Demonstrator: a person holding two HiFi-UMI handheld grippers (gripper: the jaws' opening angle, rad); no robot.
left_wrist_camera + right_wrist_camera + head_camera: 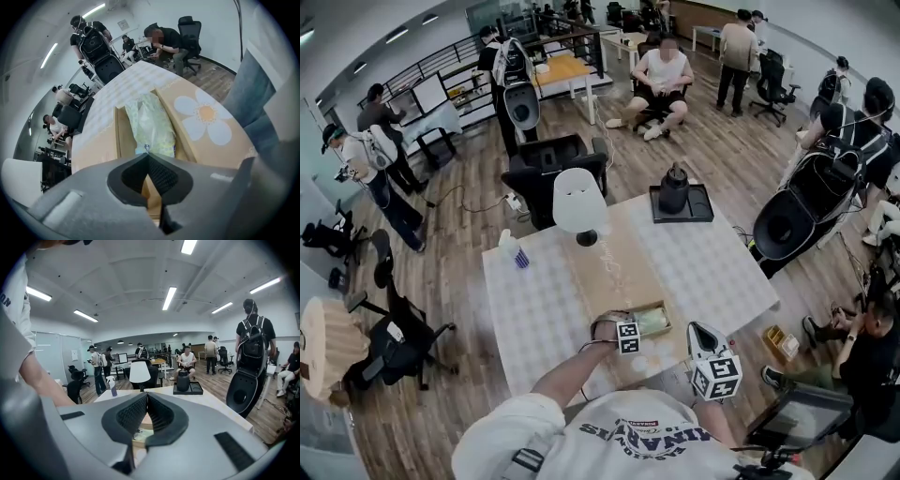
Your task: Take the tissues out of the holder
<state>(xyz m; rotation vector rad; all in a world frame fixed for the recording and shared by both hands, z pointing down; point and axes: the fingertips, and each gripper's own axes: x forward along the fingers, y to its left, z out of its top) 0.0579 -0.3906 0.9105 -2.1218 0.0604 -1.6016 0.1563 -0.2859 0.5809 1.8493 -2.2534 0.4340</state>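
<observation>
Tissue pack (150, 124) lies lengthwise in the open wooden holder (121, 136) on the worktop (712, 272). Soft, light and slick-wrapped, it should lift by its near wrapper edge, where the left gripper (147, 153) appears clenched on it. The right gripper (145, 397) hangs clenched and empty; the holder's walls hug the pack, but overhead is open.

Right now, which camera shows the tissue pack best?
The left gripper view: the tissue pack fills its centre, lying in the wooden holder. The head view shows it small and far off; the right gripper view shows barely a sliver of the holder.
</observation>
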